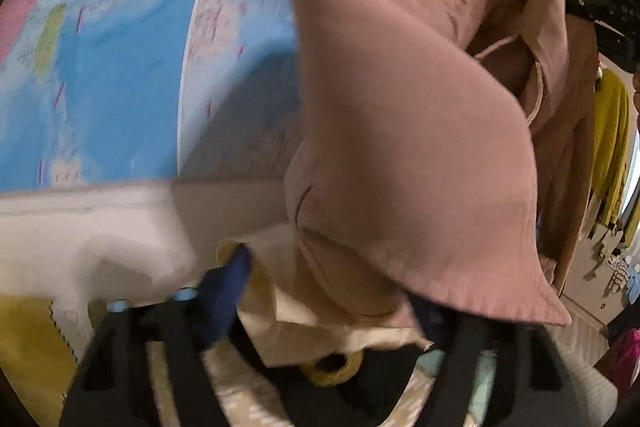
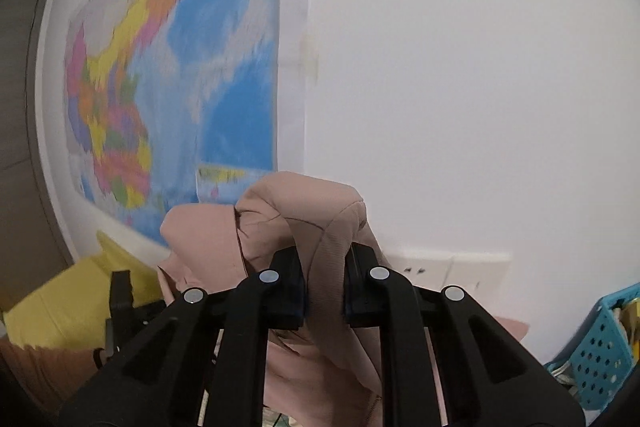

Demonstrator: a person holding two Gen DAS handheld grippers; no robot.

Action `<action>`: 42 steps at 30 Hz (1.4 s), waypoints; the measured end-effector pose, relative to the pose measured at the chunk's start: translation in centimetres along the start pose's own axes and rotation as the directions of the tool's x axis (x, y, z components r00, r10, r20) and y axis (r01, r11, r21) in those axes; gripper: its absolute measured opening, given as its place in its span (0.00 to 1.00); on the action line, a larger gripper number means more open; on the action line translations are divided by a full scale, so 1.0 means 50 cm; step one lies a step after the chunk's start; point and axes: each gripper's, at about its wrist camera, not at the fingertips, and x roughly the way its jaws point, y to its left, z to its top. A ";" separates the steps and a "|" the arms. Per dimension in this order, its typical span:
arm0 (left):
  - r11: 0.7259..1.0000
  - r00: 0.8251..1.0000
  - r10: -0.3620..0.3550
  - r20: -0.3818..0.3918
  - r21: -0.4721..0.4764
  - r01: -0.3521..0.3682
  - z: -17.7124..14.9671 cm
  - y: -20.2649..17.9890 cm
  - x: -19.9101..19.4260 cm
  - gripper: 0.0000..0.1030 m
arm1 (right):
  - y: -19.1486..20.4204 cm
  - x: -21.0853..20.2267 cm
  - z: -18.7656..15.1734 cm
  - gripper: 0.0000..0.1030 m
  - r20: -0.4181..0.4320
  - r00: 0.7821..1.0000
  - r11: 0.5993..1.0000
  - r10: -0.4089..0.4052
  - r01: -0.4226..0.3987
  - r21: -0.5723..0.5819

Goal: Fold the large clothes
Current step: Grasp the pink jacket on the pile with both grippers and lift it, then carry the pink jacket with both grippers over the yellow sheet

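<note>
Garment: a large dusty-pink cotton hooded top, lifted in the air in front of a white wall; in the left wrist view its broad pink panel hangs close to the lens and covers most of the right half.
Right tongs: the black right tongs are pressed together on a bunched ribbed fold of the pink top, cloth bulging above the pads and hanging below them.
Left tongs: the black left tongs with dark blue pads stand partly spread; the pink hem drapes over the right finger, and blur keeps me from telling whether any cloth is pinched.
Under the left tongs: a cream cloth lies beneath the pink hem.
Wall: a colourful paper map with blue sea is pinned left of the garment.
Right edge: a light blue perforated plastic basket.
Far right, left wrist view: a mustard-yellow garment hangs.
</note>
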 end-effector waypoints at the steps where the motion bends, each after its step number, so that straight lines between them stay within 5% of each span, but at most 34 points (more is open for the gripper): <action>1: 1.000 1.000 -0.017 0.000 0.017 0.017 0.007 -0.005 0.001 0.36 | 0.001 -0.005 0.006 0.13 0.006 1.000 1.000 -0.006 0.006 0.008; 4: 0.998 1.000 -0.020 -0.008 0.060 0.021 0.028 -0.025 0.008 0.21 | -0.005 -0.049 0.028 0.13 0.032 0.999 1.000 -0.025 0.024 0.018; 9: 0.999 0.999 -0.031 0.026 0.031 0.030 0.090 -0.046 -0.010 0.13 | 0.001 -0.128 0.063 0.12 0.099 0.993 0.998 -0.062 0.061 0.015; 13: 0.997 0.991 -0.077 0.106 0.018 0.076 0.162 -0.086 -0.108 0.10 | 0.011 -0.214 0.101 0.12 0.169 0.983 0.997 -0.075 0.070 0.039; 17: 0.996 0.968 -0.081 0.237 0.041 0.073 0.240 -0.107 -0.237 0.09 | 0.038 -0.357 0.148 0.12 0.284 0.956 0.997 -0.069 0.062 0.035; 21: 0.997 0.926 -0.064 0.373 0.055 0.047 0.316 -0.116 -0.420 0.09 | 0.073 -0.504 0.178 0.12 0.382 0.924 0.999 -0.036 0.025 0.032; 28: 0.987 0.877 0.034 0.479 0.120 -0.104 0.316 -0.178 -0.739 0.09 | 0.157 -0.654 0.125 0.12 0.427 0.893 0.985 0.141 -0.168 0.027; 33: 0.969 0.877 0.139 0.460 0.122 -0.217 0.249 -0.203 -0.954 0.09 | 0.246 -0.673 0.045 0.12 0.390 0.873 0.948 0.293 -0.317 -0.003; 35: 0.939 0.868 0.230 0.440 0.133 -0.316 0.228 -0.206 -1.015 0.09 | 0.268 -0.655 0.018 0.12 0.373 0.857 0.921 0.355 -0.389 0.017; 40: 0.861 0.847 0.399 0.351 0.175 -0.478 0.179 -0.191 -0.990 0.10 | 0.286 -0.465 -0.042 0.12 0.275 0.836 0.833 0.474 -0.528 0.168; 42: 0.847 0.850 0.458 0.261 0.164 -0.506 0.163 -0.124 -0.910 0.11 | 0.296 -0.340 -0.069 0.12 0.182 0.852 0.816 0.492 -0.523 0.245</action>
